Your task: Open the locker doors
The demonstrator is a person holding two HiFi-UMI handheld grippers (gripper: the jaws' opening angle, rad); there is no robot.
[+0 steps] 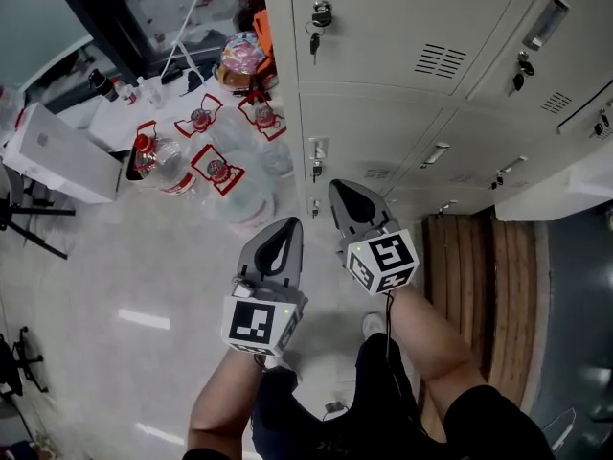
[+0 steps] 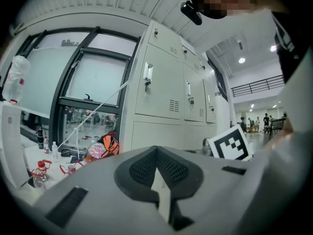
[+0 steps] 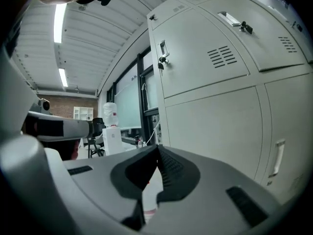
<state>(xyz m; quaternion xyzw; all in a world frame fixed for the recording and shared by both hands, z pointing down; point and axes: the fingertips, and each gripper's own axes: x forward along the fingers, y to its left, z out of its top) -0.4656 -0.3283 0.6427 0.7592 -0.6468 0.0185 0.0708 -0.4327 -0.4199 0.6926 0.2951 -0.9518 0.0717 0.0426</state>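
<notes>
The right gripper (image 1: pixel 349 197) has its grey jaws pressed together on nothing. The left gripper (image 1: pixel 286 232) beside it is likewise closed and empty. Both point toward the bank of beige metal lockers (image 1: pixel 402 27), whose doors all stand closed. The right gripper is the nearer one. The small upright handle (image 1: pixel 317 151) on a lower door's left edge lies just ahead of its tip, so it seems best placed to pull.

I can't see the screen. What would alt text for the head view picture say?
Seen from above, a person holds two grey tools, the left tool and right tool, both shut and empty, tips toward a bank of beige lockers whose nearest doors are closed. Red-labelled water bottles stand left of the lockers.
</notes>
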